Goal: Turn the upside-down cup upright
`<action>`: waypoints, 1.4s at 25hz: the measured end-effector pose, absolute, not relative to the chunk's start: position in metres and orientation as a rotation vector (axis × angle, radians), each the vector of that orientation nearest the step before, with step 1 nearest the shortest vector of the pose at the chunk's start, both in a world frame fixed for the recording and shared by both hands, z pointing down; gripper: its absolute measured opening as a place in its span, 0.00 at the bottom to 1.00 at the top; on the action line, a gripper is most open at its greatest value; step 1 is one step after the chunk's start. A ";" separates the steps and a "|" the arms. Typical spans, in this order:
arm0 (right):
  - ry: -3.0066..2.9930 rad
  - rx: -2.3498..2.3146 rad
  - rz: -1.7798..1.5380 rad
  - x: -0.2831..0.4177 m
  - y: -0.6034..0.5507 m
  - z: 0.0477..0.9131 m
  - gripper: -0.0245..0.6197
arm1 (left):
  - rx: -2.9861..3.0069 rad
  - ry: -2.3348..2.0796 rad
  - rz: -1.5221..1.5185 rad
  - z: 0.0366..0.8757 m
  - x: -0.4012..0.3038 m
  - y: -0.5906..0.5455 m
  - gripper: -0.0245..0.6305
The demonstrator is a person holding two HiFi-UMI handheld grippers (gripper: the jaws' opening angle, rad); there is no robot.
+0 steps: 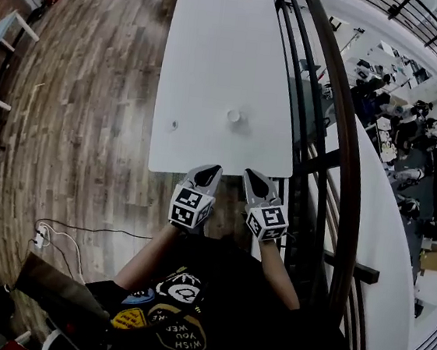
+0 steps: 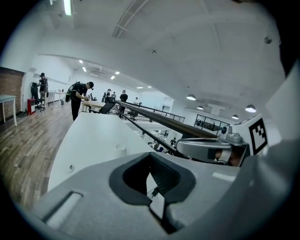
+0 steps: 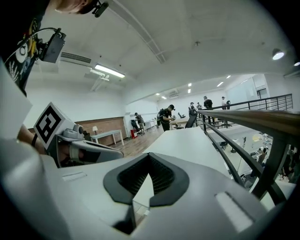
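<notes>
A small white cup (image 1: 234,116) stands alone on the long white table (image 1: 218,45), toward its near right part. From above its top shows as a round ring. In the left gripper view the cup (image 2: 121,148) is a faint pale bump, too small to tell which way up it is. My left gripper (image 1: 210,169) and right gripper (image 1: 256,176) hang side by side over the table's near edge, well short of the cup. Both are shut with nothing between the jaws. The left gripper (image 2: 157,201) points along the table, as does the right gripper (image 3: 136,201).
A small dark round thing (image 1: 174,124) lies on the table left of the cup. A dark curved railing (image 1: 339,145) runs close along the table's right side. Wooden floor (image 1: 86,100) lies to the left. People stand at a far table (image 2: 77,98).
</notes>
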State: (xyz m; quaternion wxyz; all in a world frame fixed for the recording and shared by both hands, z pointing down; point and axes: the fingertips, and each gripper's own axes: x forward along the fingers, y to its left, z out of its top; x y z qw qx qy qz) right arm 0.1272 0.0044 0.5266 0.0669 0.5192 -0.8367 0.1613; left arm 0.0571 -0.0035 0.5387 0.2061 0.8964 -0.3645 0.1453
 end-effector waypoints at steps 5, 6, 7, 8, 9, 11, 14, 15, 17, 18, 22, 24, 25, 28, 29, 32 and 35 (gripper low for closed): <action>-2.545 1.507 0.486 0.118 0.063 0.492 0.03 | 2.525 -1.060 0.397 0.499 0.062 0.066 0.04; -2.542 1.517 0.501 0.120 0.073 0.487 0.03 | 2.540 -1.068 0.400 0.493 0.063 0.078 0.04; -2.539 1.524 0.510 0.122 0.084 0.484 0.03 | 2.547 -1.079 0.404 0.490 0.063 0.088 0.04; -2.538 1.526 0.515 0.125 0.095 0.483 0.03 | 2.545 -1.092 0.402 0.488 0.064 0.098 0.04; -2.539 1.525 0.519 0.128 0.106 0.484 0.03 | 2.536 -1.105 0.394 0.486 0.064 0.108 0.04; -2.550 1.523 0.535 0.129 0.128 0.483 0.03 | 2.515 -1.136 0.377 0.481 0.061 0.126 0.04; -2.582 1.510 0.534 0.121 0.156 0.474 0.03 | 2.489 -1.185 0.369 0.470 0.050 0.149 0.04; -2.588 1.508 0.526 0.118 0.163 0.470 0.03 | 2.486 -1.191 0.364 0.465 0.048 0.155 0.04; -2.588 1.519 0.514 0.113 0.174 0.463 0.03 | 2.496 -1.179 0.361 0.457 0.045 0.166 0.04; -2.587 1.530 0.511 0.110 0.179 0.459 0.03 | 2.505 -1.168 0.368 0.456 0.044 0.172 0.04; -2.569 1.578 0.506 0.095 0.200 0.450 0.03 | 2.544 -1.128 0.405 0.456 0.035 0.194 0.04; -2.555 1.589 0.503 0.083 0.210 0.447 0.03 | 2.566 -1.120 0.422 0.452 0.026 0.202 0.04; -2.550 1.593 0.506 0.076 0.216 0.444 0.03 | 2.579 -1.118 0.434 0.449 0.020 0.207 0.04; -2.529 1.613 0.509 0.057 0.232 0.441 0.03 | 2.599 -1.104 0.440 0.442 0.002 0.221 0.04; -2.517 1.628 0.515 0.054 0.236 0.441 0.03 | 2.591 -1.099 0.432 0.442 -0.005 0.225 0.04; -2.494 1.647 0.539 0.046 0.247 0.443 0.03 | 2.566 -1.115 0.413 0.444 -0.022 0.233 0.04; -2.477 1.643 0.543 0.047 0.250 0.449 0.03 | 2.550 -1.129 0.390 0.445 -0.028 0.234 0.04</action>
